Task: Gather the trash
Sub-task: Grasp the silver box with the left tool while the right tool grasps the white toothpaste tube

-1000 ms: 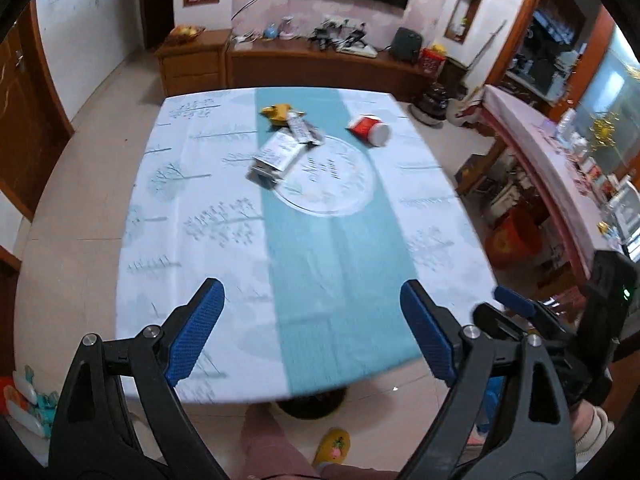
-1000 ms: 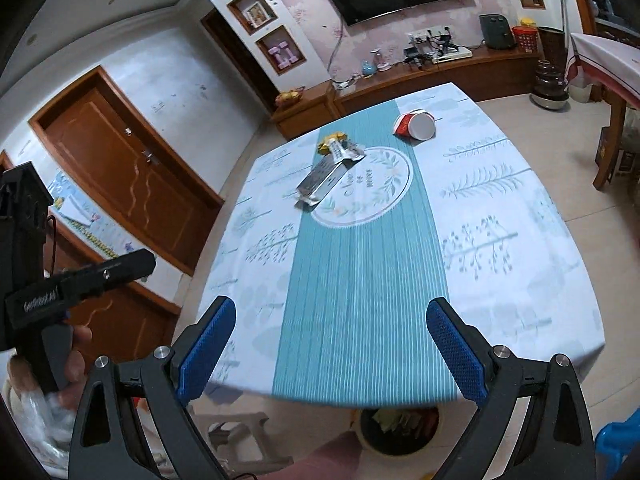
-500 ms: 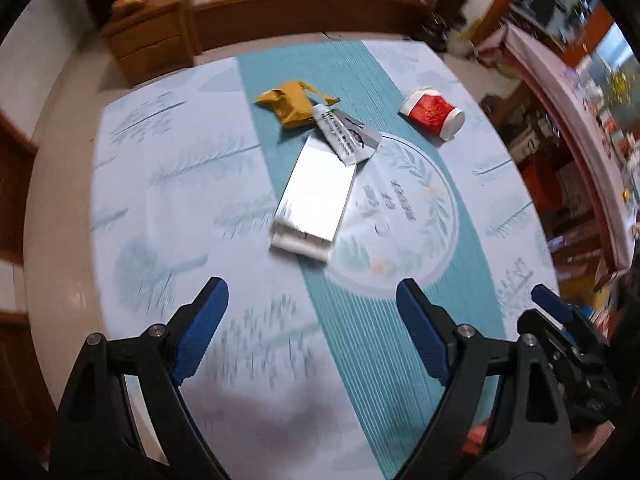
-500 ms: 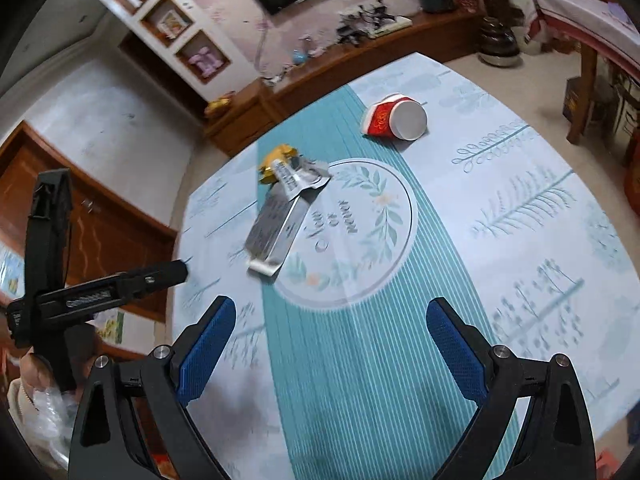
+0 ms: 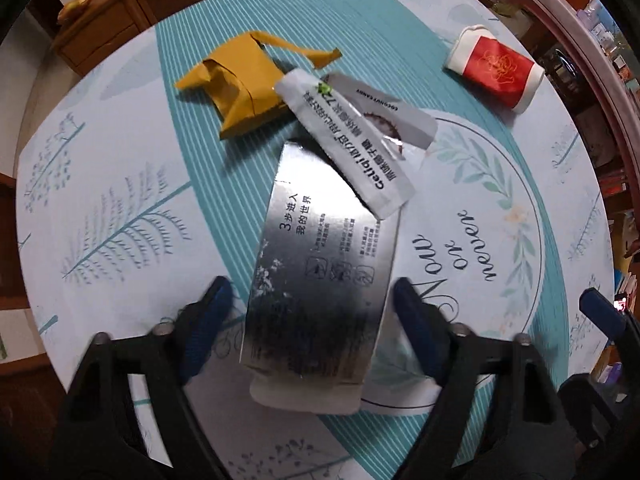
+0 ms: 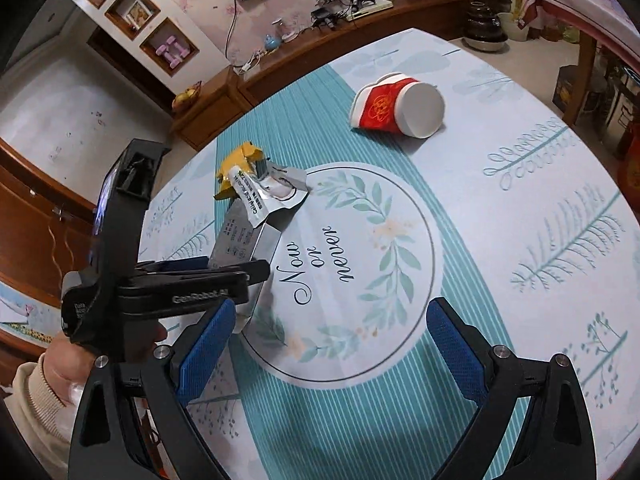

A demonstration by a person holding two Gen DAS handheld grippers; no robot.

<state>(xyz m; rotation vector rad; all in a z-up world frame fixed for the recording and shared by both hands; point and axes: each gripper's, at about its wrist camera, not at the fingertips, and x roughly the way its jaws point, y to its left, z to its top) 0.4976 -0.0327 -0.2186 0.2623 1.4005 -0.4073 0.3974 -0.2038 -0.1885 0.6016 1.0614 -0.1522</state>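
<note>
While both sets of jaws stand wide open, the left gripper (image 5: 310, 312) straddles the silver carton (image 5: 320, 280) unclamped; the right gripper (image 6: 332, 344) holds nothing, red paper cup (image 6: 396, 108) far ahead.

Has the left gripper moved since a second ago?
Yes. The left gripper has advanced from the near table edge toward the centre; its open fingers now flank the silver box, with the round print just beside it.

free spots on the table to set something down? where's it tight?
Free: the tablecloth right of the leaf-wreath circle, below the red paper cup, and the near teal stripe. Tight: left of the circle, where the silver box, white sachet and yellow wrapper cluster by the left gripper.
</note>
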